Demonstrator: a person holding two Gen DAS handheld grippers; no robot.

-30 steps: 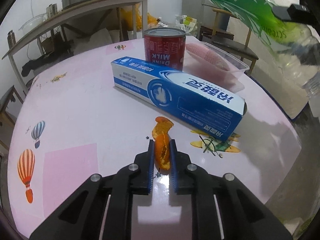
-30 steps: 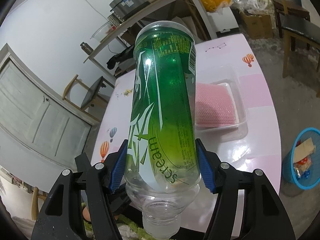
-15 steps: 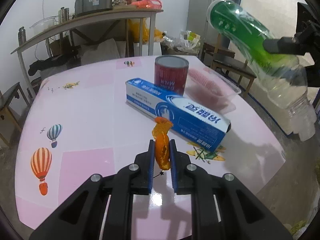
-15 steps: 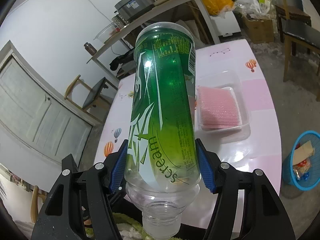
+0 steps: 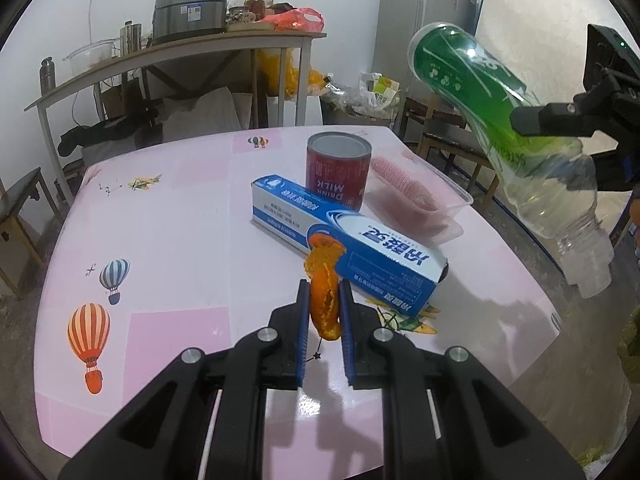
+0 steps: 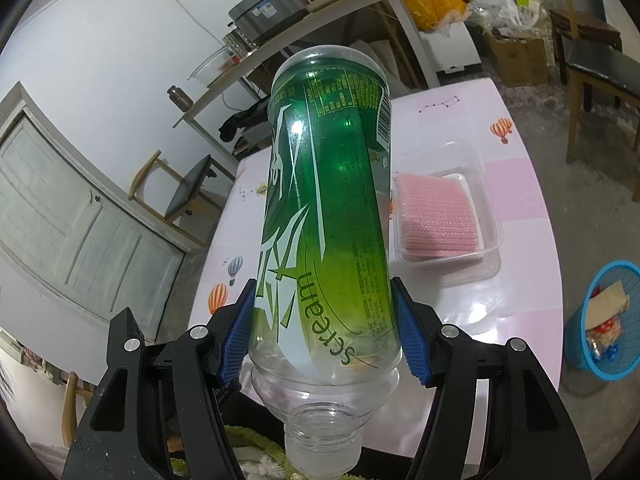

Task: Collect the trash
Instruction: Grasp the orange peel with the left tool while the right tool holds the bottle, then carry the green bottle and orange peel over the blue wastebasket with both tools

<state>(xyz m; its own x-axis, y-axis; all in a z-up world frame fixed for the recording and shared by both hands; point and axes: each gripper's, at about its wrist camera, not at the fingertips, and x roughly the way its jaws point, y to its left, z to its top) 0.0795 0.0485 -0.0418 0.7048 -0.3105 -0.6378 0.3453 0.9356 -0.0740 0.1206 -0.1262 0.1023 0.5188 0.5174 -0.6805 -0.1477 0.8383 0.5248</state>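
Over the pink table [image 5: 168, 240], which carries balloon and aeroplane prints, both tools hold trash clear of the surface. Above the table's right edge, the green-labelled plastic bottle [image 6: 328, 216] is the biggest item in hand: the right gripper [image 6: 326, 328] is clamped across its lower body, blue pads pressing each side, with the clear neck end pointing back toward the camera and the base pointing away. From the left wrist view the same bottle [image 5: 500, 128] hangs tilted in the air beyond the table's right side, neck end lowest.

On the table, a blue and white toothpaste box [image 5: 348, 244] lies flat near the middle, running diagonally. Just behind the box stands a red milk can [image 5: 338, 170], upright, close against the box's far long side. Right of the can, near the table's right edge, sits a clear plastic tray [image 6: 486, 200] holding a pink textured pad [image 6: 436, 216]. Off the table's right side, on the floor, a blue mesh bin [image 6: 600, 320] holds scraps of paper and wrappers.

Nearest the table's front edge, the left gripper [image 5: 324, 320] is closed on a curled strip of orange peel [image 5: 324, 296], pinched between the blue pads and lifted off the surface, its upper end overlapping the toothpaste box in view.
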